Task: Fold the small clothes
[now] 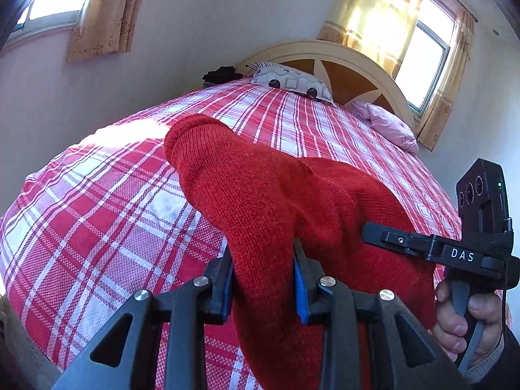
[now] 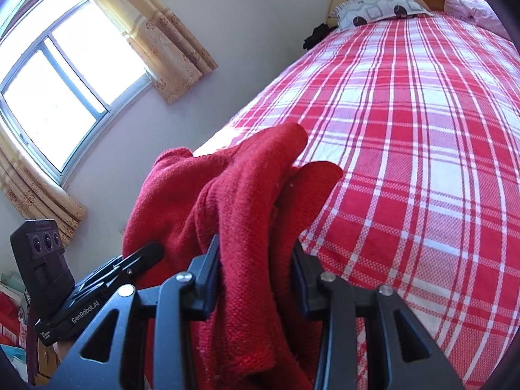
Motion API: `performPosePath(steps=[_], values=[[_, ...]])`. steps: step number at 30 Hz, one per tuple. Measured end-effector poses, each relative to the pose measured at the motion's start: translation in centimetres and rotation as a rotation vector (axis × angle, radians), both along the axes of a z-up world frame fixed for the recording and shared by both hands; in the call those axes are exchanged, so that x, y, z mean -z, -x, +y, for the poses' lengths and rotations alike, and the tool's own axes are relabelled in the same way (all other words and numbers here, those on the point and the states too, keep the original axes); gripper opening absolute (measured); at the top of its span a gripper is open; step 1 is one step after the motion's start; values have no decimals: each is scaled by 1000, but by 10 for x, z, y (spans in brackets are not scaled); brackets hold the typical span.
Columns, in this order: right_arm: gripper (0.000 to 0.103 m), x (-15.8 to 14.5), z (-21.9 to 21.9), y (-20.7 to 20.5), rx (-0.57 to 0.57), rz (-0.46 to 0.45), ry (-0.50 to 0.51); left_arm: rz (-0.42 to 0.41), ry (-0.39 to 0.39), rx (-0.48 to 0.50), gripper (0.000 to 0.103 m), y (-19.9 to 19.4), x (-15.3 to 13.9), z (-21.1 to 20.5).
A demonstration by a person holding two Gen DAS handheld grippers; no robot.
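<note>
Fingers of left gripper [image 1: 264, 279] and right gripper [image 2: 256, 276] each pinch the red knitted garment [image 1: 260, 201]. It hangs bunched over the red-and-white checked bed [image 1: 97, 227]. No fold made yet; spreading and folding remain.

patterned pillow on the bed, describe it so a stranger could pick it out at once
Start at the arched headboard at the far end of the red plaid bedspread. The patterned pillow lies against it: grey-white with dark circles, unlike the plain pink bedding bunched beside it.
</note>
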State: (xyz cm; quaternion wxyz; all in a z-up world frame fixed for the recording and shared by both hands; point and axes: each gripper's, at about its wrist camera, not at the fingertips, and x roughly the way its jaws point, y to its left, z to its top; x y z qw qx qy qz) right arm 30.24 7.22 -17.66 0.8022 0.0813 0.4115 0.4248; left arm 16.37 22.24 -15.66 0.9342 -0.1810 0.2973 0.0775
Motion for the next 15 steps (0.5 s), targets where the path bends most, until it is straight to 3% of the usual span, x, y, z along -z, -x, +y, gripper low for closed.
performPosePath(steps=[15], values=[[40, 30, -1, -16, 4, 69, 32, 72, 20, 11, 31, -12, 30, 7]])
